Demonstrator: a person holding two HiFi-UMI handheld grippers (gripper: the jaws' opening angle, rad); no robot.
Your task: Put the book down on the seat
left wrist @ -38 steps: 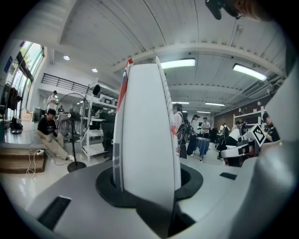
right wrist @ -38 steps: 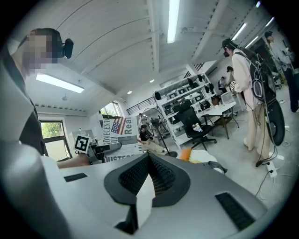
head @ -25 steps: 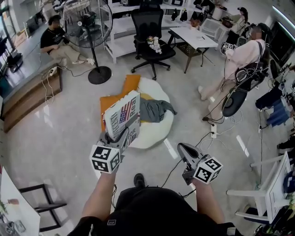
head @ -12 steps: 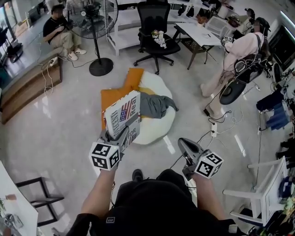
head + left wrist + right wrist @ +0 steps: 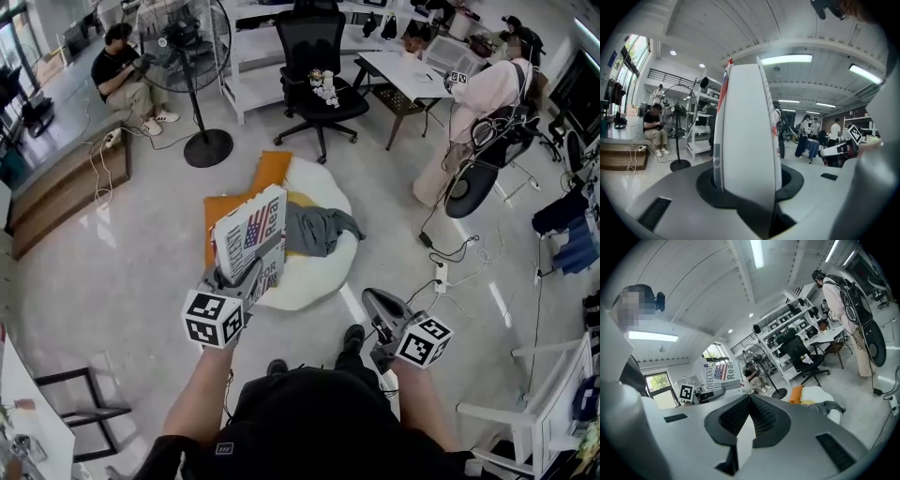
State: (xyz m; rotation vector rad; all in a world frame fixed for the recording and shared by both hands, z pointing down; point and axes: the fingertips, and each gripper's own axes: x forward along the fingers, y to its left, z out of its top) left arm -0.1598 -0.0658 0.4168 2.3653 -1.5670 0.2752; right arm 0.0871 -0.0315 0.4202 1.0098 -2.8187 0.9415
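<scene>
One book [image 5: 251, 236] stands upright, pinched at its lower edge by the left gripper [image 5: 246, 277]. It is held above the near left edge of the white seat [image 5: 323, 192], seemingly still being carried there. The one right gripper [image 5: 372, 300], pressed together on nothing, hangs near right. One grey cloth [image 5: 315, 230] lies on the seat, with one orange cushion [image 5: 223, 212] at its left.

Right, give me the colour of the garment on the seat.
Grey garment; head view shows it best.
</scene>
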